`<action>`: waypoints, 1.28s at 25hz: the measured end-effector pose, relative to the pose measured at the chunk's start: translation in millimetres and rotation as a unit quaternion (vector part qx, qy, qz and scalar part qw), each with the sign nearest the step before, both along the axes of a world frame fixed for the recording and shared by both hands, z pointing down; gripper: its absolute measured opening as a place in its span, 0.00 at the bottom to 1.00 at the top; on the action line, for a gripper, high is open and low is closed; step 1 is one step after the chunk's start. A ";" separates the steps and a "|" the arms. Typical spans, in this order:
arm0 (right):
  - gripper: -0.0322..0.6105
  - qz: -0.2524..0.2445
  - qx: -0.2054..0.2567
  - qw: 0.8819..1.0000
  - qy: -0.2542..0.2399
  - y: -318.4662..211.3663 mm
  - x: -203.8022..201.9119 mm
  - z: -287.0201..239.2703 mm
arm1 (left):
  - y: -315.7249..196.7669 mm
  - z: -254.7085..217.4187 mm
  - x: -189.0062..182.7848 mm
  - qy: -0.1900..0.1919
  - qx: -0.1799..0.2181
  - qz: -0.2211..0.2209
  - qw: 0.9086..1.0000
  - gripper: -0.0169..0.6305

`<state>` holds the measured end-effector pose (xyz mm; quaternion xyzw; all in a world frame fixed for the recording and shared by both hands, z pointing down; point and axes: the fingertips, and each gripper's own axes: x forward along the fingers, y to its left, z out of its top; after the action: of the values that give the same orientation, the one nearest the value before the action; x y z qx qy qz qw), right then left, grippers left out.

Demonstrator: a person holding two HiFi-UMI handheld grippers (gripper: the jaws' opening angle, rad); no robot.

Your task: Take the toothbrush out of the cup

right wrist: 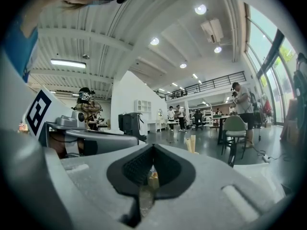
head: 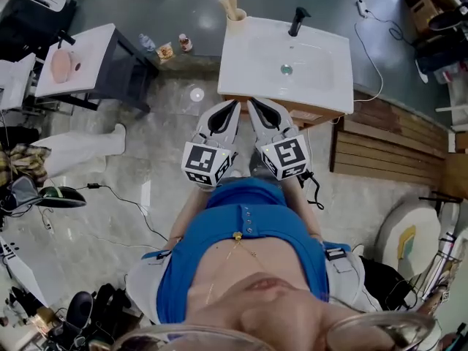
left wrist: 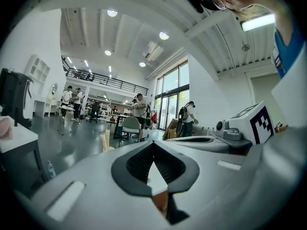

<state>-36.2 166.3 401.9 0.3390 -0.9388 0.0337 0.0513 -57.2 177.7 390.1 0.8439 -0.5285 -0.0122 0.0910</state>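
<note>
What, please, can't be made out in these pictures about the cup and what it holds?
1. Head view: the cup on the basin's corner is too small. How many sticks it holds, and any bristles, are unclear.
2. Left gripper view: the cup's base is hidden behind the left gripper.
3. Right gripper view: likewise hidden, behind the right gripper.
4. Head view: whether either shut gripper touches the basin's front edge.
</note>
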 end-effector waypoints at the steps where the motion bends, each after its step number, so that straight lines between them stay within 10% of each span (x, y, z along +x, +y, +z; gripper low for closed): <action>1: 0.05 -0.002 0.002 1.000 0.001 -10.9 4.0 -1.1 | -11.5 -1.6 4.6 0.000 0.002 0.000 1.000 0.03; 32: 0.05 -0.075 0.012 0.997 -0.009 -174.3 29.8 -3.5 | -172.7 -1.2 20.2 0.001 0.003 -0.096 0.995 0.03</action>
<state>-6.4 -8.0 398.4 0.2679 -0.9623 0.0216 0.0416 -37.0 5.0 388.9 0.7897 -0.6069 -0.0233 0.0870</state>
